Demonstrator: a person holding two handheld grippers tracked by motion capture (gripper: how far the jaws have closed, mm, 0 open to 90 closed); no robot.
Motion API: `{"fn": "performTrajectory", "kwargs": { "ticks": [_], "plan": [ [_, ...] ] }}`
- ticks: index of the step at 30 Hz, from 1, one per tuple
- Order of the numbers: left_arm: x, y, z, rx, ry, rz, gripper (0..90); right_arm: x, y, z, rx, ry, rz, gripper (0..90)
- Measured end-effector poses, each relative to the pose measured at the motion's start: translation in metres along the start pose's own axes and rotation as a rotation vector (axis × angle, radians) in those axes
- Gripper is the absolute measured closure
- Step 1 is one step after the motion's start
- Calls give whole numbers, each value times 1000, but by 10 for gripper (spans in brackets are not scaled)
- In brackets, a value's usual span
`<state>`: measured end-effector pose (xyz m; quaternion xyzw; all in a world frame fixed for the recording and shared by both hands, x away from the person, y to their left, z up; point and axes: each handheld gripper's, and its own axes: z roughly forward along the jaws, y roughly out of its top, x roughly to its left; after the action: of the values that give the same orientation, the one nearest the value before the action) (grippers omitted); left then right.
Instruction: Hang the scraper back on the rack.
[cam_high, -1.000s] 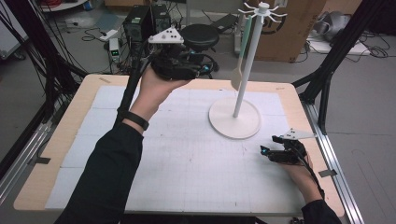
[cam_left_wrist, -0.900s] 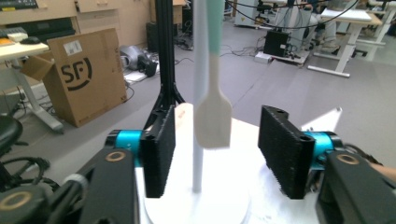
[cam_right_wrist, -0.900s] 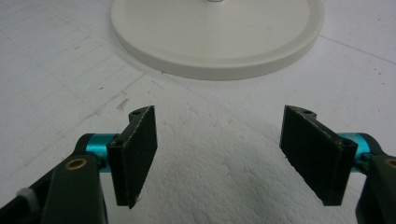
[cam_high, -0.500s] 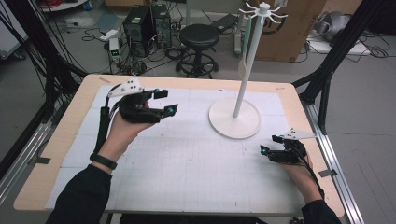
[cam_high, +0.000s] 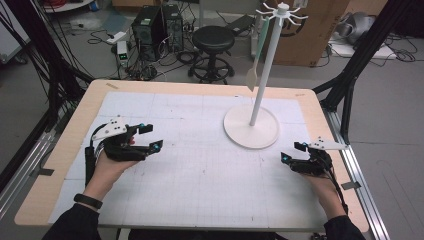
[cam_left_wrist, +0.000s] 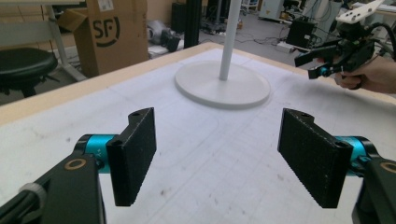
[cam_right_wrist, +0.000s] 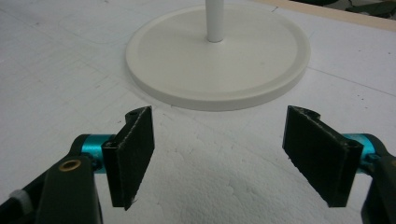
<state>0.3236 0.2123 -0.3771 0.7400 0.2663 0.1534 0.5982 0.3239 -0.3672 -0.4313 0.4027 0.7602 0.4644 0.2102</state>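
Note:
A white stand with a round base (cam_high: 235, 134) and a thin pole (cam_high: 263, 75) rises at the table's back right. From one of its top hooks hangs a utensil (cam_high: 252, 77) with a teal handle and a pale head. My left gripper (cam_high: 151, 136) hovers low over the white mat at the left. Its jaws have just been opening and stand wide apart with nothing between them (cam_left_wrist: 217, 158). My right gripper (cam_high: 293, 152) rests near the right edge, in front of the base (cam_right_wrist: 217, 70), open and empty (cam_right_wrist: 217, 158). It also shows far off in the left gripper view (cam_left_wrist: 322, 60).
The white mat (cam_high: 210, 175) covers most of the wooden table (cam_high: 65, 150). Behind the table stand a black stool (cam_high: 213, 40), computer cases (cam_high: 155, 22) and a cardboard box (cam_high: 320, 35). Black frame posts (cam_high: 350, 90) flank the table's sides.
My left hand has come down from high over the back of the table to low over the mat at the near left. The right hand has stayed where it was.

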Motion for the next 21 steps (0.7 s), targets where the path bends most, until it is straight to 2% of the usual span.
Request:
{"fn": "performTrajectory", "kwargs": {
  "ticks": [2,4,11,16,21],
  "plan": [
    [4,-5,-5,10,3,0,284,0,0,-1,3,3,-1,237],
    [7,-8,-10,23,15,18,282,0,0,-1,3,-1,1,235],
    [21,-19,-23,39,45,12,284,0,0,-1,2,2,-3,234],
    [25,-23,-20,62,49,7,281,0,0,-1,0,4,-6,232],
    [21,-24,-16,81,44,29,279,0,0,-1,0,2,-5,232]
  ]
}}
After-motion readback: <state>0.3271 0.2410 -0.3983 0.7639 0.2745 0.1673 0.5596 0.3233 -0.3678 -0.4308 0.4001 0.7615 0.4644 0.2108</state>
